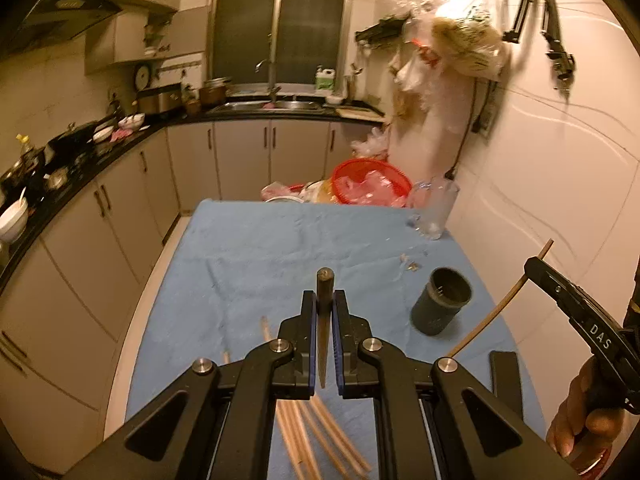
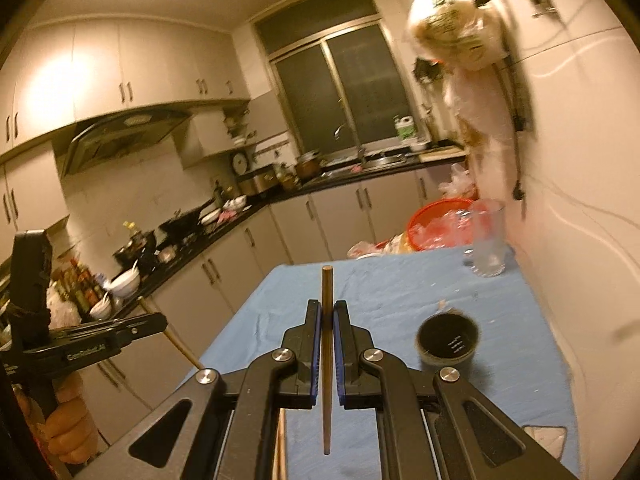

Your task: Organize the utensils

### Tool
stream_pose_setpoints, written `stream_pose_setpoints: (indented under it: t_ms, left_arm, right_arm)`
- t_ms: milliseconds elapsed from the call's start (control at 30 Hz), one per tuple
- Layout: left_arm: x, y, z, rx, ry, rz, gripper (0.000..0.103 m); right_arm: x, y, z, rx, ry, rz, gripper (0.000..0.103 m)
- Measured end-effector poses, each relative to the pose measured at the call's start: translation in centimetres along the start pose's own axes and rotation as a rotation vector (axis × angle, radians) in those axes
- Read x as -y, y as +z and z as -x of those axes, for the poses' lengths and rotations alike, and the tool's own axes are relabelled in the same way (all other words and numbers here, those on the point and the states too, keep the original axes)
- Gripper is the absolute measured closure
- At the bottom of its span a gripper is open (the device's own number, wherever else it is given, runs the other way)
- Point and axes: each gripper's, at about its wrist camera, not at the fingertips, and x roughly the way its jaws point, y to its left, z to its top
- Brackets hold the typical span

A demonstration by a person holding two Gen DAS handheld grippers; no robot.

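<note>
Nearest the left wrist camera, the left gripper [image 1: 324, 300] is pinched on a dark chopstick [image 1: 323, 320] — its long axis runs along the fingers, thin tapered tip back toward the camera, blunt end poking out just past the fingertips toward the far end of the table. Below and behind the jaws a loose bundle of pale chopsticks [image 1: 320, 428] lies flat on the blue cloth [image 1: 248, 264], fanned slightly and pointing roughly away from the camera.

The right gripper [image 2: 327, 312] likewise clamps a single brown chopstick [image 2: 327, 344], held lengthwise between its blue pads, narrow tip near the lens and thick end standing out well beyond the fingertips. From the left view this same stick crosses the gripper at a slant, upper end toward the wall.

A little farther out, to the right of both grippers, a dark cylindrical holder [image 1: 442, 300] stands upright on the cloth, mouth open — apart from either chopstick. Beyond it, near the wall at the far corner, stands a clear glass mug [image 1: 436, 208], with a red basket [image 1: 372, 184] past the table's end.
</note>
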Motion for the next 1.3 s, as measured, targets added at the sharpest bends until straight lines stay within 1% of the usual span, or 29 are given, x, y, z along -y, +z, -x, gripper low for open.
stream_pose_setpoints:
  t_ms: [167,233,300,367,500,567,600,633,667,700,733,800,833,867,900,967,1033,1100,1233,1300]
  left_arm:
    - [2.7,2.2,-0.3,0.014,-0.048,-0.027,0.095]
    - [3.7,3.2,-0.4,0.021,-0.078,-0.036,0.095]
    - [4.8,4.2,-0.5,0.038,-0.1,-0.041,0.095]
    - [5.9,5.2,-0.8,0.036,-0.118,-0.051,0.095]
    - [7.9,6.4,-2.3,0.012,-0.146,-0.088,0.095]
    - [8.7,6.3,-3.7,-0.019,-0.16,-0.138,0.095]
    - [8.9,6.0,-4.6,-0.041,-0.157,-0.158,0.092]
    - [9.0,5.5,-5.8,-0.07,-0.14,-0.17,0.079]
    - [9.0,5.2,-7.0,-0.096,-0.125,-0.181,0.062]
    - [9.0,4.8,-8.2,-0.121,-0.116,-0.197,0.056]
    - [8.9,4.2,-10.0,-0.152,-0.099,-0.216,0.053]
    - [8.8,3.5,-13.2,-0.211,-0.06,-0.24,0.053]
    - [8.7,3.3,-14.9,-0.247,-0.056,-0.246,0.053]
    - [8.5,3.0,-16.8,-0.291,-0.057,-0.247,0.053]
    - [8.4,2.7,-19.1,-0.354,-0.06,-0.248,0.053]
    - [8.3,1.8,-22.0,-0.438,-0.095,-0.238,0.053]
    - [8.7,0.4,-24.1,-0.508,-0.169,-0.259,0.053]
    - [8.9,-1.0,-24.8,-0.543,-0.219,-0.277,0.053]
    - [10.3,-4.4,-25.5,-0.578,-0.268,-0.365,0.053]
    - [11.0,-5.7,-25.9,-0.589,-0.239,-0.393,0.053]
  right_arm:
    - [2.2,2.5,1.7,0.074,-0.049,-0.03,0.097]
    - [2.9,3.6,2.4,0.106,-0.066,-0.038,0.097]
    - [3.5,4.5,2.8,0.135,-0.088,-0.047,0.097]
    - [4.3,5.7,3.0,0.161,-0.112,-0.053,0.097]
    - [5.5,6.9,2.6,0.166,-0.128,-0.063,0.097]
    - [5.9,7.0,2.3,0.16,-0.121,-0.073,0.097]
    - [6.2,7.0,2.2,0.158,-0.114,-0.077,0.097]
    - [6.5,6.8,2.2,0.158,-0.114,-0.076,0.097]
    - [6.7,6.7,2.1,0.156,-0.115,-0.075,0.097]
    - [7.0,6.6,2.0,0.153,-0.115,-0.072,0.097]
    - [7.3,6.6,1.9,0.149,-0.114,-0.073,0.097]
    - [7.9,6.5,1.8,0.139,-0.109,-0.078,0.097]
    - [8.2,6.5,1.7,0.136,-0.107,-0.079,0.097]
    - [8.3,6.4,1.7,0.135,-0.108,-0.081,0.097]
    - [8.6,6.5,1.5,0.133,-0.108,-0.085,0.097]
    - [9.0,6.4,1.4,0.125,-0.109,-0.086,0.097]
    - [9.5,6.1,1.1,0.111,-0.113,-0.092,0.097]
    - [10.0,5.9,0.6,0.089,-0.11,-0.097,0.097]
    - [10.5,5.4,-0.2,0.063,-0.112,-0.099,0.097]
    - [10.5,5.2,-0.5,0.058,-0.107,-0.104,0.097]
